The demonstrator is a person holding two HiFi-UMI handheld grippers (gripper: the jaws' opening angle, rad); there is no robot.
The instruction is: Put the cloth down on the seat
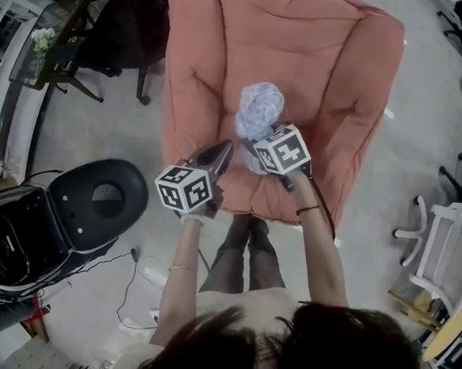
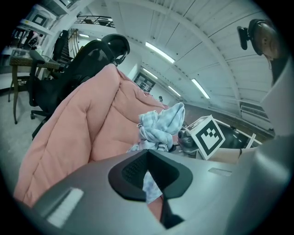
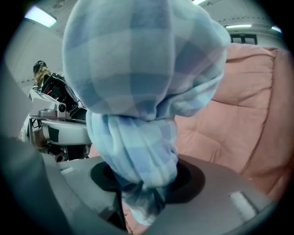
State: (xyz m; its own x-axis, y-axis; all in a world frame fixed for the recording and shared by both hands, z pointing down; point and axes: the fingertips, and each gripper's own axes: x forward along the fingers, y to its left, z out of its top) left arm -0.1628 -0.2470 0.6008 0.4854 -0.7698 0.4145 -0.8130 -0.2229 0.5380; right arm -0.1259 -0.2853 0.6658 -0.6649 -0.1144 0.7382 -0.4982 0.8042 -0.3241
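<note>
You stand facing a salmon-pink padded armchair (image 1: 199, 75), looking steeply down on it, with 1 gripper in each hand. Your right gripper (image 1: 253, 144) is clenched on the cloth (image 1: 260, 111), a pale blue checked piece bunched into a loose ball. In the right gripper view its twisted lower part runs down between the 2 jaws, which press on it from both sides, and the rest billows out beyond the tips. The cloth is held over the seat (image 1: 238, 192), in front of the chair's back cushion. The views do not show whether any part of it touches the cushion.

Your left gripper (image 1: 221, 154) is just beside the right one, to its left, also over the seat and pointing toward the cloth. Its jaw tips are closed together with nothing between them, and the cloth shows beyond them, apart from the tips.

A black office chair (image 1: 96, 202) stands on the grey floor (image 1: 389, 175) to your left, and a white chair (image 1: 448, 242) to your right
</note>
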